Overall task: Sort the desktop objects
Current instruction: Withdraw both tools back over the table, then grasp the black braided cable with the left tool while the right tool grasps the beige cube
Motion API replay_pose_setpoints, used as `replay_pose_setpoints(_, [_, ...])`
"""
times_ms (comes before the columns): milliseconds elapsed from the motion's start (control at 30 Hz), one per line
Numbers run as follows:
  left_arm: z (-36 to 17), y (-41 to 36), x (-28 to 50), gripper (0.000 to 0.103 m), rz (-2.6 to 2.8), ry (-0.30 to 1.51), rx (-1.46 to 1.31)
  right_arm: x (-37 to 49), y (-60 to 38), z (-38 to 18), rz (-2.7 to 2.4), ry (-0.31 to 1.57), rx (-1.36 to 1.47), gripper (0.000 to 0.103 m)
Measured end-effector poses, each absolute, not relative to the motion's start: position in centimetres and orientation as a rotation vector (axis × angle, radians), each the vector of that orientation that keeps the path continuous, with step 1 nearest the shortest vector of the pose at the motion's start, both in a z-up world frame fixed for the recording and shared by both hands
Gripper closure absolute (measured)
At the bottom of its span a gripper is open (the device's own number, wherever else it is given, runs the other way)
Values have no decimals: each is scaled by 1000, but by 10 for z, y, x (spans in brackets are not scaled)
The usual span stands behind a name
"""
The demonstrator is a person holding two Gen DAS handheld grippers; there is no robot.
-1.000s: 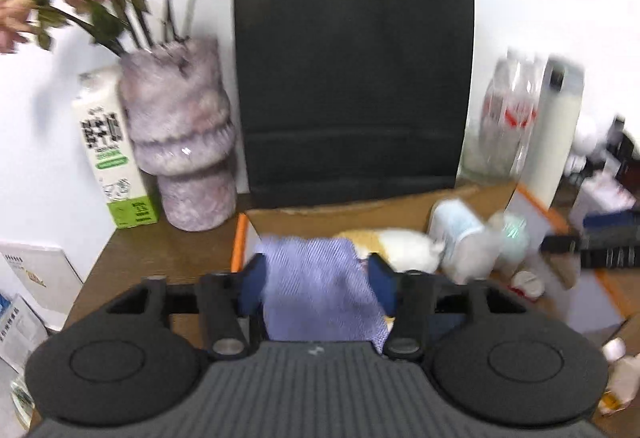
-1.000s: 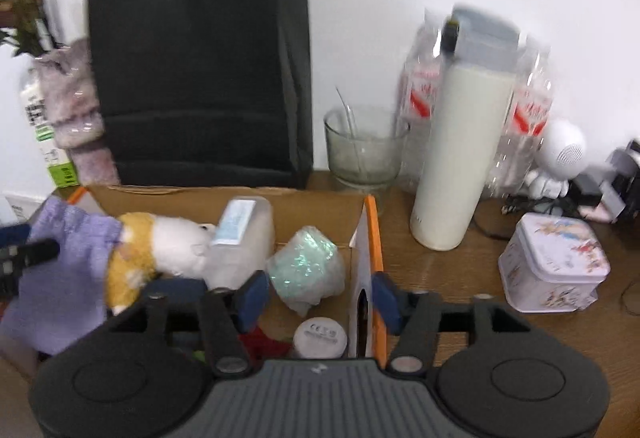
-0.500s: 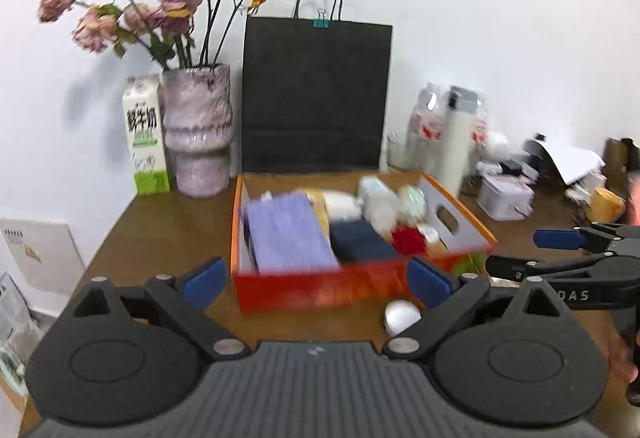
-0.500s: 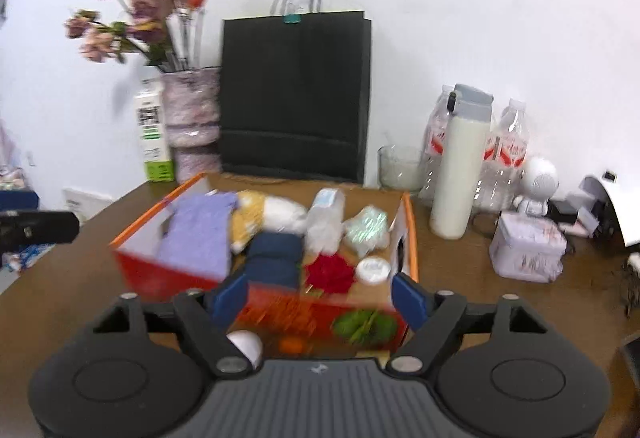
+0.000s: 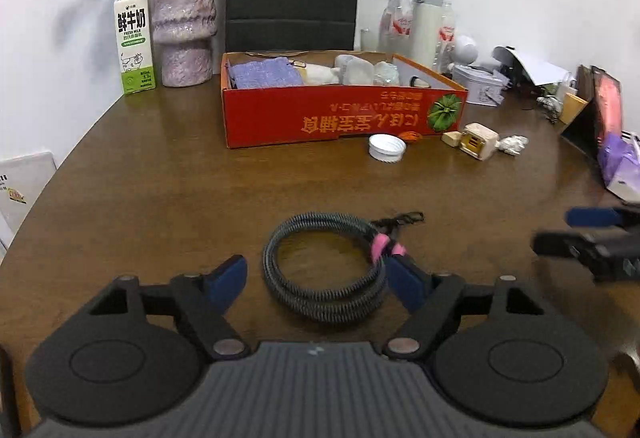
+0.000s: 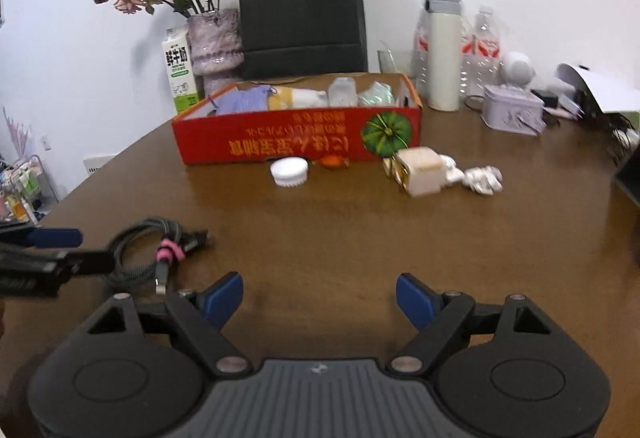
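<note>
Fingers of the left gripper (image 5: 316, 274) stand wide apart around a coiled braided cable (image 5: 326, 266) on the brown table (image 5: 160, 198), its pink tie (image 5: 380, 244) at 2 o'clock of the coil. The right gripper (image 6: 320, 296) is spread too, holding nothing. At 12 o'clock sits the red box (image 6: 296, 138); a white cap (image 6: 289, 172) lies just before it.

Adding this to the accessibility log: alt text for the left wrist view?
The open left gripper hovers low over a coiled braided cable with a pink tie on a brown wooden table. Behind sits a red cardboard box holding sorted items, with a white cap in front of it.
</note>
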State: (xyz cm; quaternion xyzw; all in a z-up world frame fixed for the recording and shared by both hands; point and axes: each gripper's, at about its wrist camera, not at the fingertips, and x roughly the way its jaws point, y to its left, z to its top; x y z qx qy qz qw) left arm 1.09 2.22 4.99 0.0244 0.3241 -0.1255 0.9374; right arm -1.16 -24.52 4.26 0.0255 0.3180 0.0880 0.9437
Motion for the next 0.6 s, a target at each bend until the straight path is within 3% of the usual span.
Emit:
replay_pose_setpoints(33, [50,18,20,32,-253,674,57,-13,-247,42,172,644,46,20])
replay_pose_setpoints(167, [38,2,48,65,-205,747,176,-8,-266,45,121,630,49,21])
replay_pose_setpoints(233, [36,-1,54,71,-212,724,217,4,-278,47,98,620,41,21])
replay_pose_setpoints(300, [36,-2,61,88,-205,736,219,25,-290,49,86,604,23,21])
replay_pose_setpoints(433, [32,-11,59,94,-167,687,230,88,-309,48,125,576,31,23])
replay_pose_setpoints(600, [44,-17,50,95,-118,642,149,165,-305,36,123,641,-53,38])
